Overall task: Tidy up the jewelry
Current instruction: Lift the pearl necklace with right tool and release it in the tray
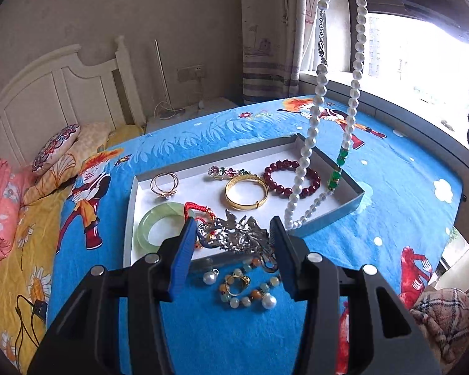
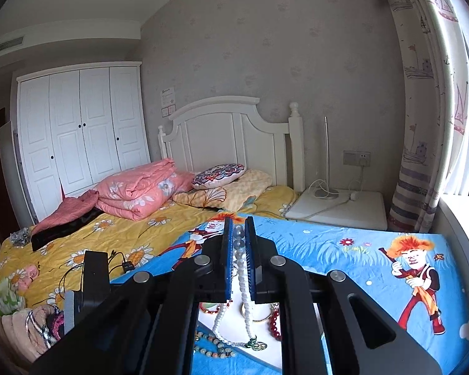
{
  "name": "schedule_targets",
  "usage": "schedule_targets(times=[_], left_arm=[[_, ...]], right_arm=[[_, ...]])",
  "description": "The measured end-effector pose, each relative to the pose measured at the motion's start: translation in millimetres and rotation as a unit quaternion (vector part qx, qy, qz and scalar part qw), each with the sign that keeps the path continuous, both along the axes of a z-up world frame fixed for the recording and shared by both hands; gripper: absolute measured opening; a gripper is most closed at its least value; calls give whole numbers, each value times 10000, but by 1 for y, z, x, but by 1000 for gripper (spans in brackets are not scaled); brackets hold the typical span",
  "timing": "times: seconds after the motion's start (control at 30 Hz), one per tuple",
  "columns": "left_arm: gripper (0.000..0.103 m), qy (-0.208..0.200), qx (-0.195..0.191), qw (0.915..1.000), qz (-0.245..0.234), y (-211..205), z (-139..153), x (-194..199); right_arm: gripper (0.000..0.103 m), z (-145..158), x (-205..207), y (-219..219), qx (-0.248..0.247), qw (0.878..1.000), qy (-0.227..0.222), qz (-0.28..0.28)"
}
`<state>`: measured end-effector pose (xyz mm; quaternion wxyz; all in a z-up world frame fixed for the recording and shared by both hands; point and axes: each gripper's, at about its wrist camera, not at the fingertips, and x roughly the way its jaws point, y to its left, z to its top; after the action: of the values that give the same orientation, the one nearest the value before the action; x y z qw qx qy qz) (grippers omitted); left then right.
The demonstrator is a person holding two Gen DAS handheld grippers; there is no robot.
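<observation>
A grey tray (image 1: 344, 209) with a white floor lies on the blue cartoon blanket. It holds a jade bangle (image 1: 154, 225), thin rings (image 1: 164, 184), a gold bangle (image 1: 246, 192), a dark red bead bracelet (image 1: 289, 176) and a flower brooch (image 1: 228, 172). My left gripper (image 1: 233, 234) has its jaws around a silver ornament (image 1: 234, 234) with a red cord, at the tray's near edge. My right gripper (image 2: 239, 240) is shut on a pearl necklace (image 2: 242, 278), which hangs down over the tray (image 1: 309, 125) with its bottom loop on the tray's right wall.
On the blanket in front of the tray lie a multicolour bead bracelet (image 1: 250, 293), a small gold ring (image 1: 236, 281) and two loose pearl pieces (image 1: 209, 278). Folded quilts and pillows (image 2: 140, 190) lie near the headboard. A white nightstand (image 2: 337, 206) stands by the curtain.
</observation>
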<state>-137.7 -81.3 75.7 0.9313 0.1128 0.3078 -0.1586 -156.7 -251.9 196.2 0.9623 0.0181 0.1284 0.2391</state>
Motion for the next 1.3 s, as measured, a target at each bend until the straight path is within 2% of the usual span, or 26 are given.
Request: schedule_targets(times=[0.5,0.83,1.03,1.3], left_arm=[[47,206,296,9986,382,-1,-8,75],[47,314,240,9972,638,10,-12,101],[48,476,306,9961,681,12,-20,112],[48,653,452,9942,730,2,-32,133]], right_arm=[[11,-18,34,29,-176,9995,222,110],[11,-12,47,40,-213,9995,173,131],[11,-55,70,22,-383,9967,655,-275],[11,-121,104,-12,-576,9842,1453,-837]])
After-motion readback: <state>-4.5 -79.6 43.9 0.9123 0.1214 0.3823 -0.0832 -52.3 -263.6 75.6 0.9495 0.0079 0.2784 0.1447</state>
